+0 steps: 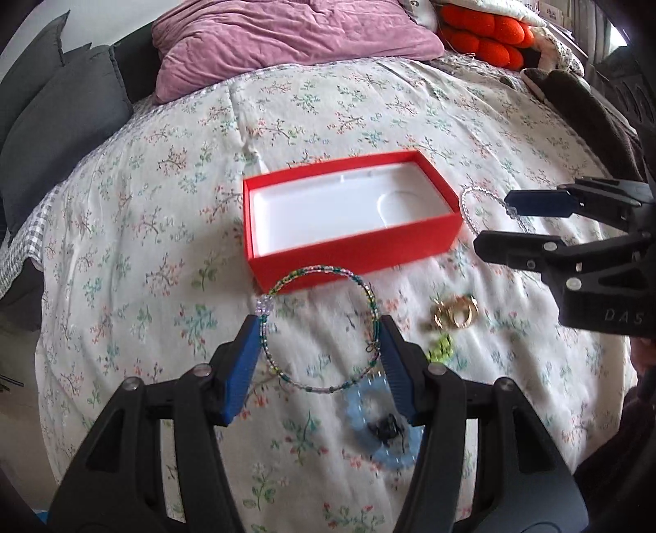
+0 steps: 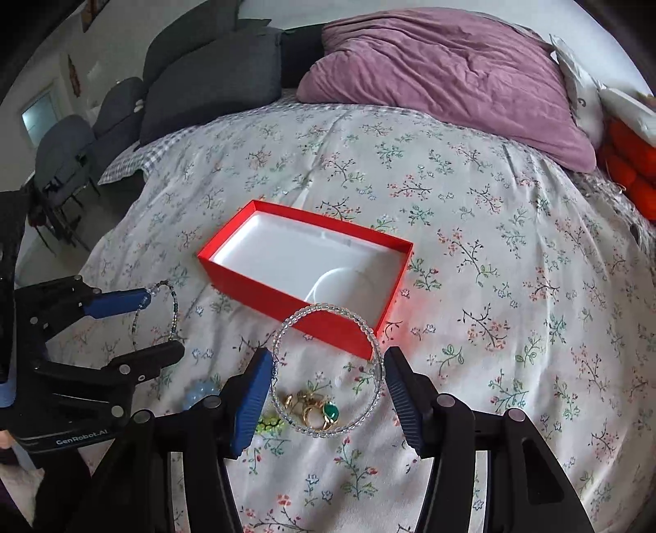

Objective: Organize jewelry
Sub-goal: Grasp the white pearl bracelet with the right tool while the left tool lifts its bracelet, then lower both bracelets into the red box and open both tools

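Note:
An open red box (image 1: 352, 246) with a white empty inside lies on the flowered bedspread; it also shows in the right wrist view (image 2: 303, 303). My left gripper (image 1: 322, 328) is shut on a green and purple beaded bracelet (image 1: 324, 387), held across its width above the bed in front of the box. My right gripper (image 2: 328, 361) is shut on a clear beaded bracelet (image 2: 328, 430), held the same way near the box's front corner. Gold rings (image 2: 311, 406), one with a green stone (image 2: 331, 411), lie below it. A pale blue bracelet (image 1: 381, 434) lies under my left gripper.
A small yellow-green bead piece (image 1: 440, 348) lies beside the gold rings (image 1: 455, 313). A purple pillow (image 2: 443, 78) and grey cushions (image 2: 213, 82) sit at the head of the bed. Orange cushions (image 1: 488, 37) lie at the far right.

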`<state>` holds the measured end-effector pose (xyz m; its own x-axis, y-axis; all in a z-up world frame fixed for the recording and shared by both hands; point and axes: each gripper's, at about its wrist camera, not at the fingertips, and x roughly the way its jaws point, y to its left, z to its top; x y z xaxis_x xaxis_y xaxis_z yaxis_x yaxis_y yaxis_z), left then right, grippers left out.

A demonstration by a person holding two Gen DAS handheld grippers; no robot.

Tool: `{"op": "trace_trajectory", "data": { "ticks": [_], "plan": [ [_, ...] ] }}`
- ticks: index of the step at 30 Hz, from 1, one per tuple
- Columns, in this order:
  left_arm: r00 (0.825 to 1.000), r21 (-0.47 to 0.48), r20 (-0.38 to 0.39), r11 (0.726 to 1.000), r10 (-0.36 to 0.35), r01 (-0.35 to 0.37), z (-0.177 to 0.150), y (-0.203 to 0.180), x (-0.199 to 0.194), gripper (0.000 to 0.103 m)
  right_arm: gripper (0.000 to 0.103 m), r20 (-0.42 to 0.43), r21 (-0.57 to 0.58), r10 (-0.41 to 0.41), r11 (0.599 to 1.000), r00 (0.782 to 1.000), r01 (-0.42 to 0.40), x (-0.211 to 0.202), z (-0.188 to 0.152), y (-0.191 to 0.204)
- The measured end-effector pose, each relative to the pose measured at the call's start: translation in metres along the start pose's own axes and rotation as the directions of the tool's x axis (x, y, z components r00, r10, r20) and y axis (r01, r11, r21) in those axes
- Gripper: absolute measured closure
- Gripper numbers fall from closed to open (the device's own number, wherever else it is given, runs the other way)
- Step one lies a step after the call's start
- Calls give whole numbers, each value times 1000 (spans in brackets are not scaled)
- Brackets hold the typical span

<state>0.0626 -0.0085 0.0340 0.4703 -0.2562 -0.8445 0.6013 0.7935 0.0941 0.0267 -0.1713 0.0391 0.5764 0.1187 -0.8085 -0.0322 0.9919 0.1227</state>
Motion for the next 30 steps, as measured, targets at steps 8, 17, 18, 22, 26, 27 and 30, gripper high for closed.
{"op": "trace_trajectory", "data": {
  "ticks": [8, 17, 18, 22, 26, 27, 30],
  "plan": [
    [999, -59, 25, 998, 36, -34, 27, 9, 14, 44, 46, 18, 49, -22, 999, 1000, 21, 16, 21, -12],
    [1000, -44, 18, 999, 10, -10, 56, 21, 43, 44, 45, 35, 64, 0, 998, 999, -2, 45, 49, -19],
    [1000, -42, 17, 999, 7, -6, 57, 20, 47, 44, 45, 29, 57, -8, 998, 1000, 6, 50, 51, -19],
    [1000, -33, 6, 999, -3, 4, 59, 18, 61, 44, 45, 7, 32, -20, 999, 1000, 20, 63, 55, -19],
    [1000, -22, -3, 1000, 8, -8, 60, 15, 69, 44, 43, 9, 18, -18, 1000, 1000, 18, 68, 55, -18],
    [1000, -17, -3, 1000, 13, -13, 60, 15, 70, 44, 43, 8, 14, -16, 1000, 1000, 16, 68, 56, -17],
    [1000, -13, -1, 1000, 12, -12, 61, 15, 71, 44, 43, 5, 6, -13, 1000, 1000, 13, 71, 55, -17]
  ]
}}
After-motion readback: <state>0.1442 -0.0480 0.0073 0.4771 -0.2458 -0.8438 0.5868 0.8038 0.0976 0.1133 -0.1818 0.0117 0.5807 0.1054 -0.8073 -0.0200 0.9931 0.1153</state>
